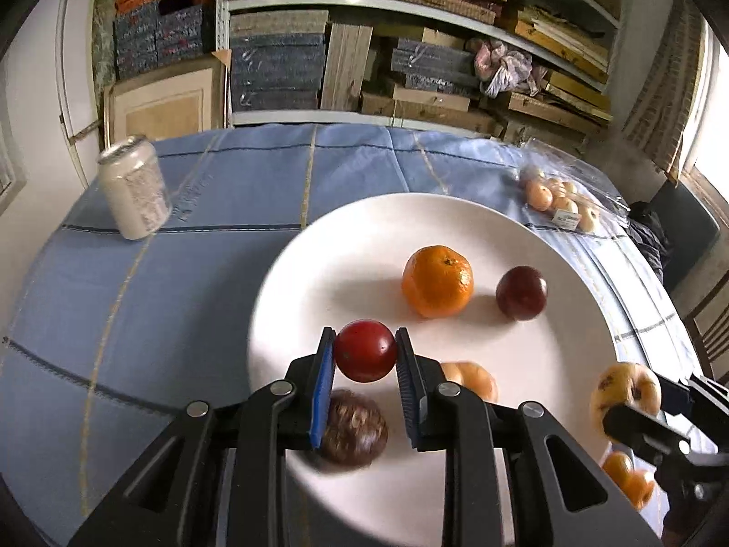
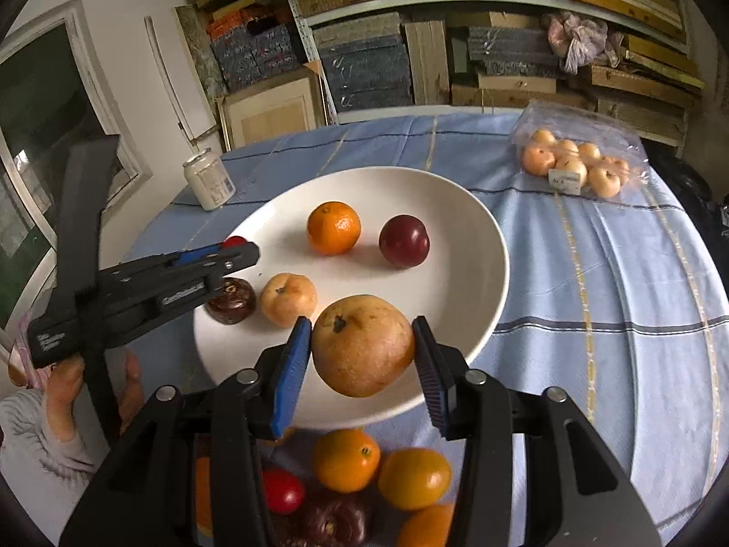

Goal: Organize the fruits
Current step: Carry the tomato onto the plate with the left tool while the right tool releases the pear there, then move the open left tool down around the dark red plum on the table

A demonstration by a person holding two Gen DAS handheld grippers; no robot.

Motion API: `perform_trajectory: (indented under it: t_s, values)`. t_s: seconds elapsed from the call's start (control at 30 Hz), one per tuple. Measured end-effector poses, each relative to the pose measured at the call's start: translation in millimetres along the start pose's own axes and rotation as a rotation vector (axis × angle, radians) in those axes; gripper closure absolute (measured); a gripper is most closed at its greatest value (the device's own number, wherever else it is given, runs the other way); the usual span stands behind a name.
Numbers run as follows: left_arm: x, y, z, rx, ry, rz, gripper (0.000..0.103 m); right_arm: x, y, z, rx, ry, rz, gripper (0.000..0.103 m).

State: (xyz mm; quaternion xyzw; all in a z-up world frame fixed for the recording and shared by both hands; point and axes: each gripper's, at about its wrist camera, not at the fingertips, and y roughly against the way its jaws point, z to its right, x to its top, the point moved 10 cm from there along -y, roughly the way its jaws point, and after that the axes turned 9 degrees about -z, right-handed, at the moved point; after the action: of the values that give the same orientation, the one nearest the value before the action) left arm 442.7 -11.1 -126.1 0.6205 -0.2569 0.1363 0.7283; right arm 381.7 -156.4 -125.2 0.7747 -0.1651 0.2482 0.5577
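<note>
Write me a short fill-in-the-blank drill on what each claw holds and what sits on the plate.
1. The left claw grips a small round ____ fruit.
2. The right claw holds a yellow-brown ____ above the round white plate.
3. Beside the round orange tangerine on the plate lies a dark red ____.

Missing words: red; pear; plum

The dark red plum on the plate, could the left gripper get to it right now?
Probably not yet: the left gripper is shut on a red tomato. Once that is set down, the path to the dark red plum looks open across the plate.
</note>
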Motion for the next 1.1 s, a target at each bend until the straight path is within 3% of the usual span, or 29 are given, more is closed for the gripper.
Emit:
perform_trajectory:
  t_s: [0.03,0.07,0.13,0.33,0.43,0.5,0.7,0.83,1.1]
  values:
    - [1.7,-1.7,0.3,0.009,0.005,0.005,0.074,-0.6,-3.4,1.4,0.006,-0.003,-0.009,0.058]
    - [2.2,-0.9,-0.5,0.01,0.01,0.008,0.064,-1.7,-5.0,2.3,0.008,-0.008,-0.012,0.058]
    - [0.7,6.2,-1.1,0.0,0.027,0.025,0.054,-1.2,-0.5,5.8,0.013,-0.027,0.006,0.058]
    - [-22.9,51.3,-8.8,-0.015,0.074,0.062,0.054,0.1,49.8,6.1,0.051,-0.053,0.115,0.058]
    - [-51.3,79.2,-18.4,-0.016,0.116,0.089,0.044,-16.4,79.5,14.3,0.026,-0.081,0.191,0.039]
    - [-82.3,90.9,-20.6,0.002,0.122,0.101,0.043,-33.7,93.1,24.0,0.013,-0.113,0.24,0.021]
    - [-143.6,93.9,-3.4,0.078,0.034,0.081,0.043,-93.2,107.6,54.0,0.002,-0.222,0.24,0.019]
    - [-157.3,101.3,6.8,0.111,-0.025,0.107,0.043,-116.1,109.6,57.0,0.029,-0.253,0.22,0.013]
    - [-153.8,93.4,8.4,0.106,-0.034,0.109,0.042,-118.7,110.6,58.1,0.029,-0.255,0.228,0.01]
